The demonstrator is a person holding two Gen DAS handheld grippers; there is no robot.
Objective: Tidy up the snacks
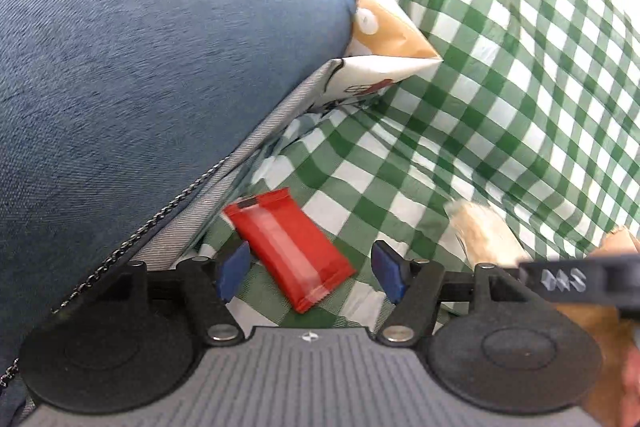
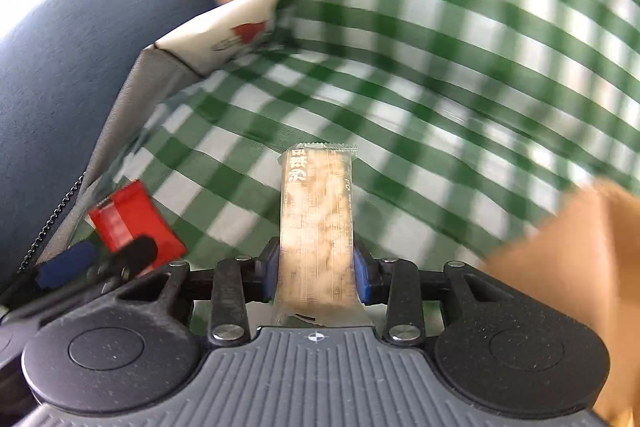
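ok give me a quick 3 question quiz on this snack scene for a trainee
1. True or false: the right tongs are shut on the pale snack bar.
2. Multiple choice: where does the red packet lie? A) on the blue cushion B) on the green checked cloth, between the open fingers of the left tongs C) inside the white printed bag
3. Fill in: the left tongs are ____ and hold nothing.

Key:
1. True; both pads press the bar's sides.
2. B; it lies flat on the green checked cloth, near the edge of the blue cushion.
3. Open.
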